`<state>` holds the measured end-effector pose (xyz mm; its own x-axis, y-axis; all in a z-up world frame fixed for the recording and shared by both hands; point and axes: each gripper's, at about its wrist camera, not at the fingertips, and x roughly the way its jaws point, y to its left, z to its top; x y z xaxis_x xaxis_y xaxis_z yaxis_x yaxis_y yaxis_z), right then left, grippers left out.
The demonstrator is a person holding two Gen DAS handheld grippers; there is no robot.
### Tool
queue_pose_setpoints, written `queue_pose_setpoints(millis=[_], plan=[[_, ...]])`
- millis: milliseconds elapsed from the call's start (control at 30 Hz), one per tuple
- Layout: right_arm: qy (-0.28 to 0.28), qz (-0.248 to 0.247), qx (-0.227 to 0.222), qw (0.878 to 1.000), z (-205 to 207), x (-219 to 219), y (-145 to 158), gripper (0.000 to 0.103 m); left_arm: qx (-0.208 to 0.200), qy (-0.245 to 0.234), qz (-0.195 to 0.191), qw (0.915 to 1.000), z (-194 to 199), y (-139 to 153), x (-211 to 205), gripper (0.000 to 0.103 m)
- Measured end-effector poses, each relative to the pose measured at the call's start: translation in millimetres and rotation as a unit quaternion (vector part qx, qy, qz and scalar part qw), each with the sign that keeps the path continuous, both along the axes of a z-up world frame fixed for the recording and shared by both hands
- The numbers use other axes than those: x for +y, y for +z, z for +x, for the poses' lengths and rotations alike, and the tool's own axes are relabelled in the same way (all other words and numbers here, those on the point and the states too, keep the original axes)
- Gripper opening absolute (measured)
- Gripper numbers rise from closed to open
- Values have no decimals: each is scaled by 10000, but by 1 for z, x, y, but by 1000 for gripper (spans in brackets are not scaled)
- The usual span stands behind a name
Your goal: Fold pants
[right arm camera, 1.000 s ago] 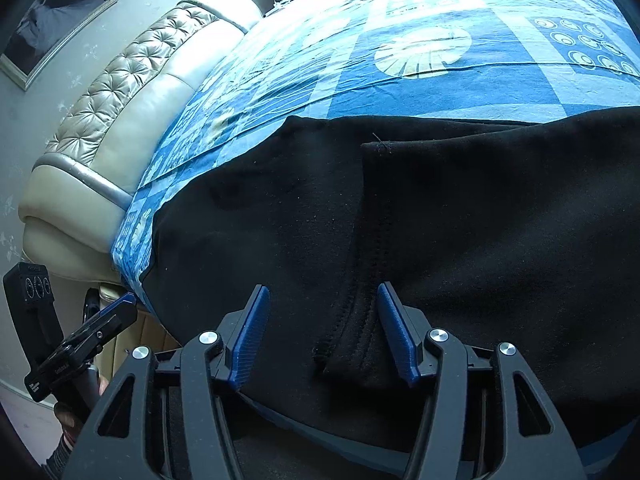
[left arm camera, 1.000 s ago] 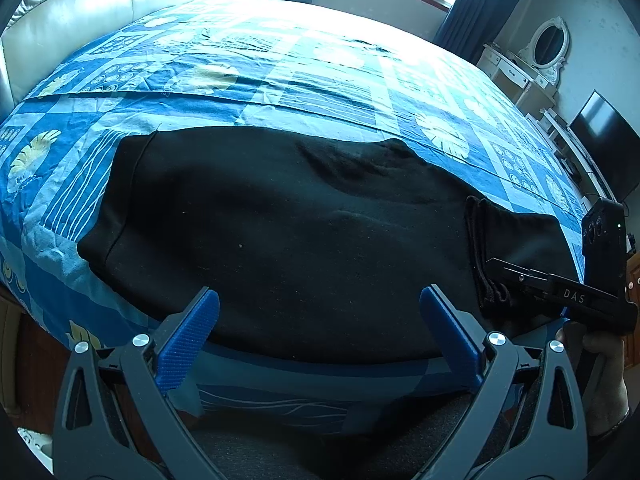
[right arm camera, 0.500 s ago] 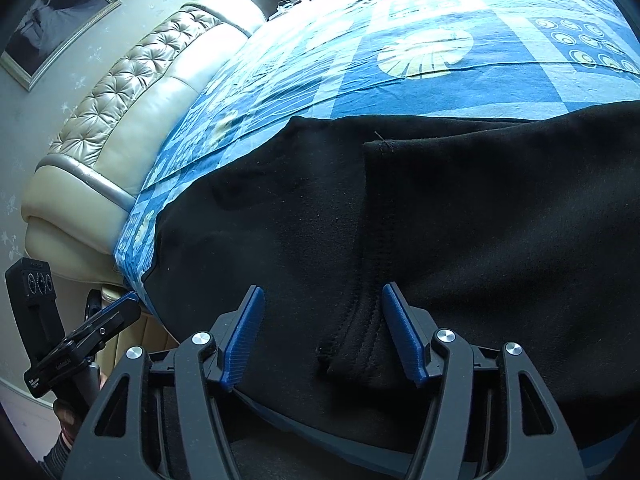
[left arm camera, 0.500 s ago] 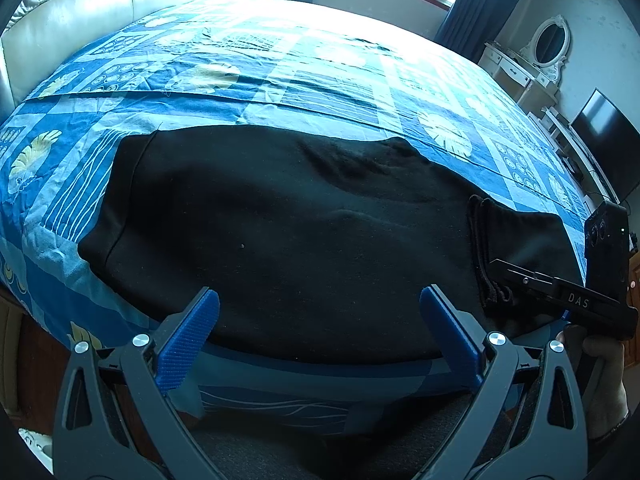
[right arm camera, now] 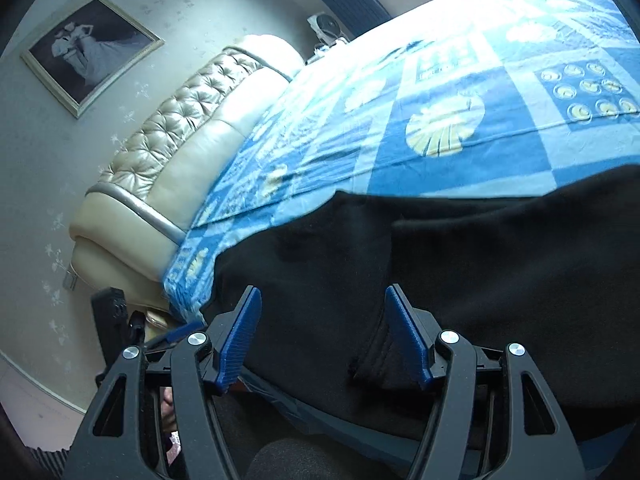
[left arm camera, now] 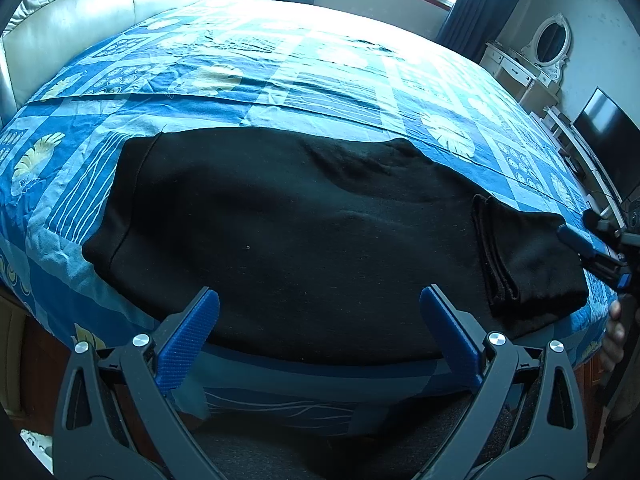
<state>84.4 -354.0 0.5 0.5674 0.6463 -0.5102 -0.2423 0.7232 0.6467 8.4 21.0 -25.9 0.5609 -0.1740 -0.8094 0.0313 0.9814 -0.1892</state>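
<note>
Black pants [left arm camera: 304, 236] lie flat across the near edge of the bed, with a folded-over end [left arm camera: 524, 264] at the right. My left gripper [left arm camera: 320, 316] is open and empty, just above the pants' near edge. My right gripper [right arm camera: 322, 328] is open and empty, above the folded hem [right arm camera: 376, 356] of the pants [right arm camera: 480, 272]. The right gripper also shows at the right edge of the left wrist view [left arm camera: 600, 256]. The left gripper shows at the lower left of the right wrist view [right arm camera: 116, 320].
A blue patterned bedspread [left arm camera: 320, 68] covers the bed. A cream tufted headboard [right arm camera: 180, 148] is at the left. A dresser with an oval mirror [left arm camera: 548, 40] and a TV [left arm camera: 608, 136] stand at the right. A framed picture [right arm camera: 92, 52] hangs on the wall.
My right gripper has lifted and tilted up, away from the folded hem, and now shows more of the wall and headboard. The left gripper has hardly moved.
</note>
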Motion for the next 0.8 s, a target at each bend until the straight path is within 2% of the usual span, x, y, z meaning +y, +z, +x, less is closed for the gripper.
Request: queue_pose_setpoints(millis=[100, 167, 300, 400, 500, 600, 633, 667, 700, 767, 800], plan=[[-542, -17, -181, 9984, 1, -64, 17, 74, 29, 23, -38, 10000, 0, -1, 2, 100], [-983, -35, -86, 9951, 4, -108, 13, 75, 32, 32, -63, 10000, 0, -1, 2, 100], [-1621, 188, 689, 9842, 15, -175, -34, 75, 68, 35, -59, 10000, 0, -3, 1, 100], [-1733, 737, 1128, 9756, 23, -194, -72, 75, 127, 25, -75, 9999, 1, -5, 0, 100], [-1684, 1342, 1349, 9672, 33, -196, -97, 75, 160, 14, -65, 9998, 1, -7, -1, 100], [-1618, 1467, 1377, 9661, 42, -189, -108, 73, 193, 3, -78, 9998, 2, -9, -2, 100], [-1540, 1452, 1353, 9679, 44, -184, -108, 69, 205, 2, -84, 9998, 2, -10, -2, 100], [-1445, 1447, 1440, 9682, 48, -179, -111, 51, 216, 0, -94, 9997, 2, -10, -2, 100], [-1462, 1354, 1538, 9678, 50, -175, -115, 42, 231, -2, -109, 9997, 2, -11, -2, 100], [-1546, 1152, 1554, 9689, 50, -170, -119, 32, 265, -5, -149, 9995, 3, -12, -2, 100], [-1577, 1206, 1543, 9679, 49, -171, -121, 29, 286, -6, -171, 9994, 3, -13, -2, 100]])
